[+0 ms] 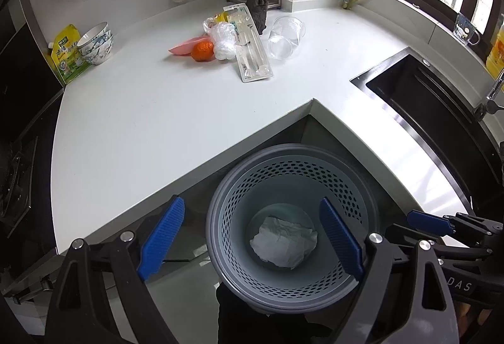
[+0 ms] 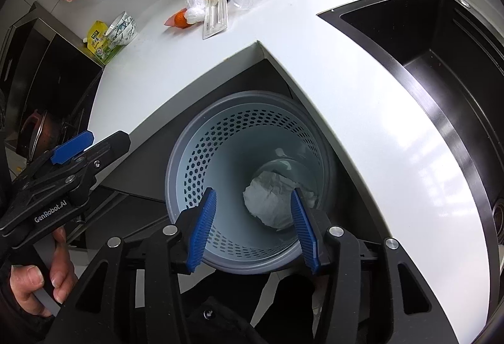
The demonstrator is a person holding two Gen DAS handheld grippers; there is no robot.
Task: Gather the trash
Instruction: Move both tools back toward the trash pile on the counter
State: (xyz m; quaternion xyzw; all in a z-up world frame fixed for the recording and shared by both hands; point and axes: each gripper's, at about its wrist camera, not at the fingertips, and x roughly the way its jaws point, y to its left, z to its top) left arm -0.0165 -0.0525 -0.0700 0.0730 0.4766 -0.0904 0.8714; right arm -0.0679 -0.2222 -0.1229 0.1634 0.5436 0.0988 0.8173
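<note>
I hold both grippers over the grey bin (image 1: 293, 227). The left gripper (image 1: 252, 237) is wide apart, the right gripper (image 2: 255, 230) apart too, both empty. Crumpled paper (image 1: 285, 246) lies on the bin floor; more trash (image 1: 239, 41) waits at twelve o'clock on the counter (image 1: 157, 111).

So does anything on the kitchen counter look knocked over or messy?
Yes. Two clear plastic cups lie tipped on their sides on the white counter, beside a heap with a long clear blister pack, crumpled plastic bags and an orange fruit. Only a crumpled white paper sits in the grey perforated bin.
</note>
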